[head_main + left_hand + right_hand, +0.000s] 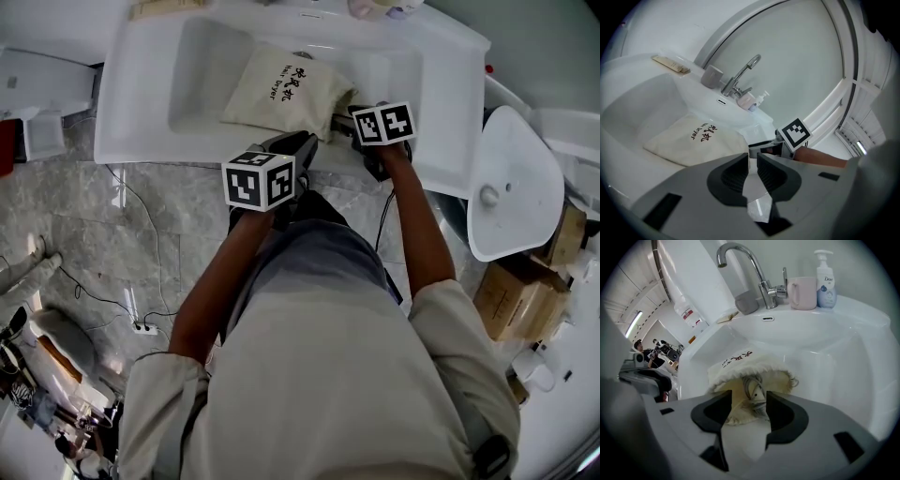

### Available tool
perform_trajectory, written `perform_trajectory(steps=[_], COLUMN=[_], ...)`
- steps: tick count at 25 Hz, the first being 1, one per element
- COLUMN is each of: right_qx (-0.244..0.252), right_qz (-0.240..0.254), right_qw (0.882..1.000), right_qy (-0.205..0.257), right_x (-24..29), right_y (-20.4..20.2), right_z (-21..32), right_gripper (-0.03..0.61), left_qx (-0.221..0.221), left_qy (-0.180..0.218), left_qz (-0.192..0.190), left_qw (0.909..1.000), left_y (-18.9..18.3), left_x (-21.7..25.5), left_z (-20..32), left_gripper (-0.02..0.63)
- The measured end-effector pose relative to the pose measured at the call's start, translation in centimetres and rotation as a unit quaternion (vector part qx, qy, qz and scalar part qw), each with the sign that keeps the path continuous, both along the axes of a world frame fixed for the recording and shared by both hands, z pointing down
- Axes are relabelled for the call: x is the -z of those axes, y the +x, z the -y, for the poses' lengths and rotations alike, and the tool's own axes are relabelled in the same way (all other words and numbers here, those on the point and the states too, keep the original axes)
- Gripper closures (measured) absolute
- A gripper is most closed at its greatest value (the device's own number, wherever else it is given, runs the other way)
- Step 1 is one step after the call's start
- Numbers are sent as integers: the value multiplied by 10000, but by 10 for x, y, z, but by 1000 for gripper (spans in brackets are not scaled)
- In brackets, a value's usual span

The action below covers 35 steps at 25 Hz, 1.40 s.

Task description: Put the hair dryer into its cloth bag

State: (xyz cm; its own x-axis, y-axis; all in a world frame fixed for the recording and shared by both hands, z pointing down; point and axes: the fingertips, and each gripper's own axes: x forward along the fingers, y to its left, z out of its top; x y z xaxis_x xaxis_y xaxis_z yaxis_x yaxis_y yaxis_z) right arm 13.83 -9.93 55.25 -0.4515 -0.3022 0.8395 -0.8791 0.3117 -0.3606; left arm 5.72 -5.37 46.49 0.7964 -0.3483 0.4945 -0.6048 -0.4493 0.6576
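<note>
Right tool stands wide at the open mouth of the cloth bag; left tool narrow and empty
"Hair Dryer" and Chinese characters are printed on the cream bag, which lies in the white sink with the hair dryer and its cable inside the mouth. Basin walls close in beside it; bare basin lies toward the faucet, where a "Dove" bottle and pink cup stand on the ledge
</note>
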Motion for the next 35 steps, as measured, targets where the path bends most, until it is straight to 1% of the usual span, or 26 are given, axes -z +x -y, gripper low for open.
perform_trajectory(steps=[3, 7, 11, 16, 21, 26, 29, 31, 35], right_qx=[-100, -77, -140, -383, -375, -572, -559, -546, -679], right_qz=[112, 191, 330, 863, 891, 1202, 1193, 1181, 1274], right_qw=[9998, 9995, 9987, 9946, 9931, 9880, 9871, 9865, 9827], right_qy=[123, 229, 352, 437, 659, 789, 913, 995, 1158], right_x=[10, 19, 31, 50, 68, 89, 98, 104, 116], right_y=[3, 6, 6, 3, 6, 3, 2, 3, 6], right_z=[-5, -13, -18, -24, -33, -38, -40, -41, -40], right_gripper=[341, 341, 342, 342, 359, 368, 376, 387, 407], left_qx=[-10, 7, -34, -4, 60, 108, 159, 167, 144], left_qy=[20, -3, 87, 228, 337, 490, 542, 615, 902], left_qz=[-4, -9, -31, -85, -128, -133, -188, -143, 131], left_qw=[10000, 10000, 10000, 9997, 9993, 9987, 9982, 9979, 9957], left_y=[-3, -3, -1, -2, -2, -3, -4, -5, -11], left_x=[2, 4, 11, 23, 34, 46, 52, 54, 60], left_z=[-3, -5, -6, -7, -10, -8, -8, -8, -8], left_gripper=[555, 557, 566, 571, 577, 583, 583, 584, 584])
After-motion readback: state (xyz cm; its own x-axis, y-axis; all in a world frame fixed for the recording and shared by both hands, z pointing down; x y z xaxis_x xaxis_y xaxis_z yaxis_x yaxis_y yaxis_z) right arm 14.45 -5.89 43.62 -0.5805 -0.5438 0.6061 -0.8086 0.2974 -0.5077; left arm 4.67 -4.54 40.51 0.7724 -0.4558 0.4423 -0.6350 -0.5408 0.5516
